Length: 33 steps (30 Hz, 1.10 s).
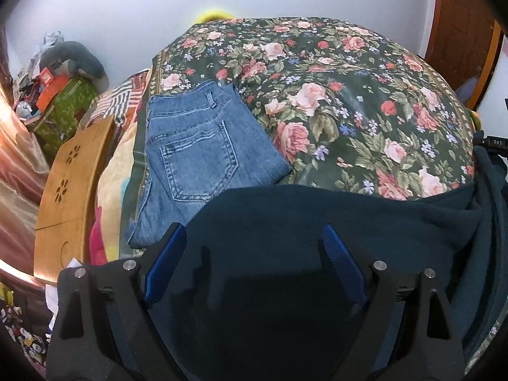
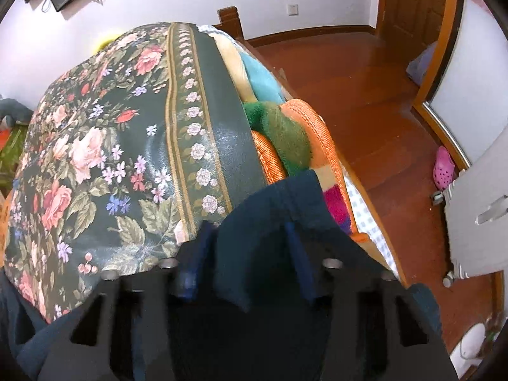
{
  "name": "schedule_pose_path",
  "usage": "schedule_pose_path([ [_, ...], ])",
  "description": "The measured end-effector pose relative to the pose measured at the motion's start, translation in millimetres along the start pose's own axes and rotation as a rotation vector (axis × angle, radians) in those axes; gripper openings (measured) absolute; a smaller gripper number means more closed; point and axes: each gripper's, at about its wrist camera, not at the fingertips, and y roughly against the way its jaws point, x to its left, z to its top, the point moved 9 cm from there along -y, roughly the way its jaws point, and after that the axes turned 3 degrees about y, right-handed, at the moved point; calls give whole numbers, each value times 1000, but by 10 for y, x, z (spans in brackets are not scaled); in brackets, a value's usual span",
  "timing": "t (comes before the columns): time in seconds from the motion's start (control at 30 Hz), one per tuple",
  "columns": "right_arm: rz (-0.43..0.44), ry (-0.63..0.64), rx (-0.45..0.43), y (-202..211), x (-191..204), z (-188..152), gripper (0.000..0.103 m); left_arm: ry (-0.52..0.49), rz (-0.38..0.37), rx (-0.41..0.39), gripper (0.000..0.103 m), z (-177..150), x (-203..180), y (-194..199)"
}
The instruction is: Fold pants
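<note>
Jaws wide over dark teal pants (image 1: 317, 222)

The left tool (image 1: 254, 247) hangs wide open over dark teal pants (image 1: 317, 222) on the floral bedspread (image 1: 349, 95). Folded blue jeans (image 1: 197, 155) lie just beyond, beside a wooden lap table (image 1: 73, 184).

Bed (image 1: 349, 101): jeans (image 1: 197, 155), seemingly dark pants (image 1: 317, 216).

left gripper (image 1: 254, 241) tilted downward, jaws spread wide; right gripper (image 2: 247, 238) tilted downward, jaws narrower.
</note>
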Motion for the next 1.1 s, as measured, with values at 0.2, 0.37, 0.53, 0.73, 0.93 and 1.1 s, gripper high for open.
schedule_pose_path([
  [0.2,32,14,-31,372,-78,-52,11,-27,-44,4,88,-100,-168,204],
  [0.37,68,-7,-131,942,-181,-1,11,-92,-61,26,88,-276,-395,346],
  [0.53,95,-11,-262,1589,-297,99,10,-160,-85,74,88,-538,-672,448],
  [0.73,100,-17,-311,1828,-459,2,10,-182,-145,127,88,-824,-1026,564],
  [0.93,56,-37,-183,1371,-760,-548,10,-223,-155,142,88,-1004,-1309,628],
  [1.1,35,-99,-59,963,-974,-1088,11,-221,-150,138,88,-1025,-1336,657],
])
